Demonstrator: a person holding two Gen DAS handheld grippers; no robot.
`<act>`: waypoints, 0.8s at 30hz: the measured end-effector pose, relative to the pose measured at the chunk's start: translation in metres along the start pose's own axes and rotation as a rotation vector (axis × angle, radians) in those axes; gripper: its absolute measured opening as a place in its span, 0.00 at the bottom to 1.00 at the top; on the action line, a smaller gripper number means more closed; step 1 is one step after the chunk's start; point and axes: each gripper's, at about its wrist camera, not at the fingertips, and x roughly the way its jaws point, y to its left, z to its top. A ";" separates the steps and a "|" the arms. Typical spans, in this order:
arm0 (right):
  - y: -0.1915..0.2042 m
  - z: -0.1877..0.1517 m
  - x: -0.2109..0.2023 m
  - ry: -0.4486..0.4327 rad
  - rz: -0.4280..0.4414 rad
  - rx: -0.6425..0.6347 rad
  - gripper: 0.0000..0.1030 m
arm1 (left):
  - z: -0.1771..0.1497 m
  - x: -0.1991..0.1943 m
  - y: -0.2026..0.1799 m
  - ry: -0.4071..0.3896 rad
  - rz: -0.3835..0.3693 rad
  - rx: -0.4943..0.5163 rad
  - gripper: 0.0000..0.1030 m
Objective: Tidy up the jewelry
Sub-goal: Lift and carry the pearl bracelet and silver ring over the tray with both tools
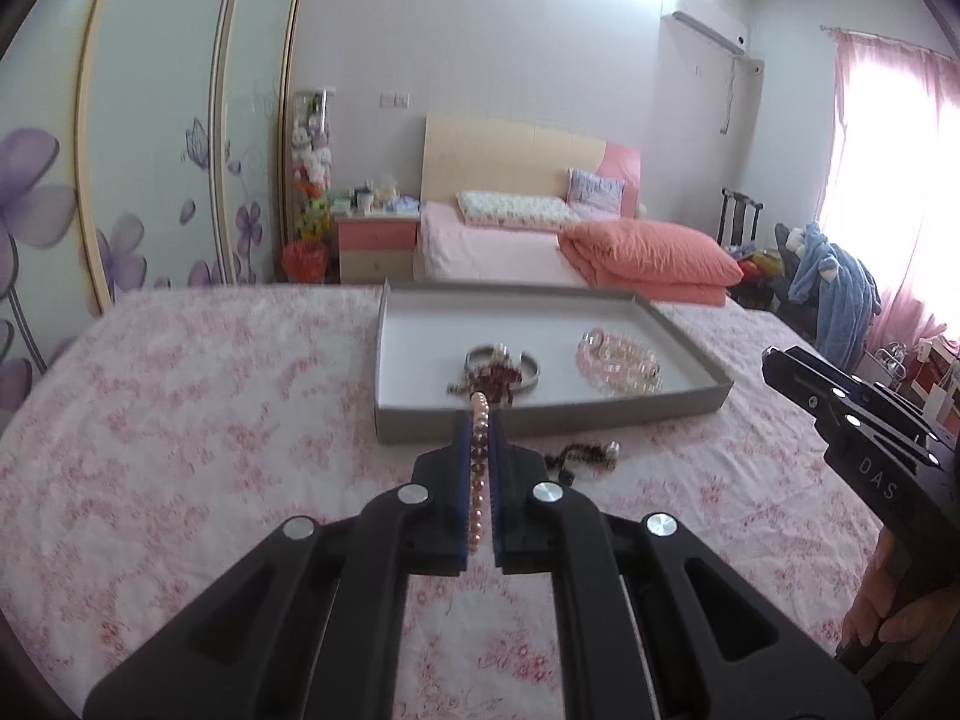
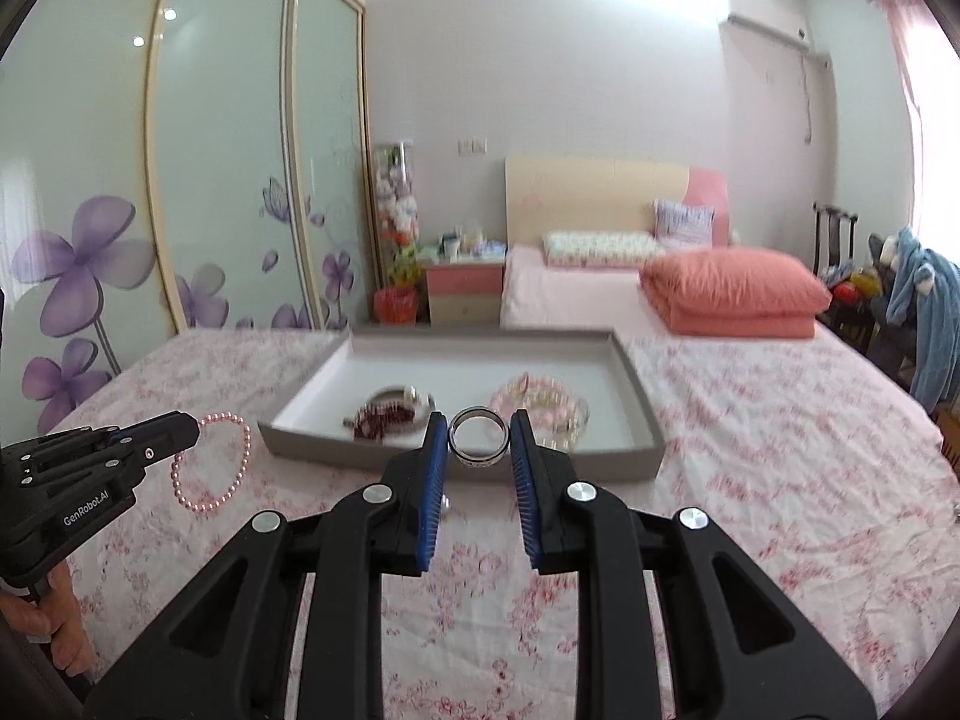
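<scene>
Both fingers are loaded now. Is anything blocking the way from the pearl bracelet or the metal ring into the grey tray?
Nothing visible does. The pink pearl bracelet and the silver metal ring hang clear in front of the shallow grey cardboard tray. Only its low near wall lies ahead, with bare white floor behind the jewellery already inside.

left gripper (image 1: 479,420) pointing slightly downward, jaws clamping a bracelet (image 2: 211,462), right gripper (image 2: 479,437) pinching a ring (image 2: 479,439)

- Ring (image 2: 479,438): polished metal, glossy.
- Bracelet (image 2: 211,462): pink pearly beads, lustrous.
- Tray (image 2: 456,462): matt grey card.
- Bedsheet (image 2: 750,468): floral cloth, creased.
- Tongs (image 2: 479,441): matt black plastic, ribbed blue pads (image 2: 433,492).
</scene>
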 end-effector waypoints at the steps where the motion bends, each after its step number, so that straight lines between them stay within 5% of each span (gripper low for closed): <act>1: 0.001 0.002 -0.004 -0.024 -0.005 -0.002 0.22 | 0.002 -0.003 -0.002 -0.016 0.005 0.004 0.06; 11: -0.001 0.014 -0.020 -0.145 -0.040 -0.006 0.22 | 0.021 -0.023 -0.021 -0.131 0.026 0.037 0.06; 24: -0.005 0.034 -0.006 -0.198 -0.074 -0.010 0.22 | 0.039 -0.007 -0.032 -0.163 0.020 0.054 0.06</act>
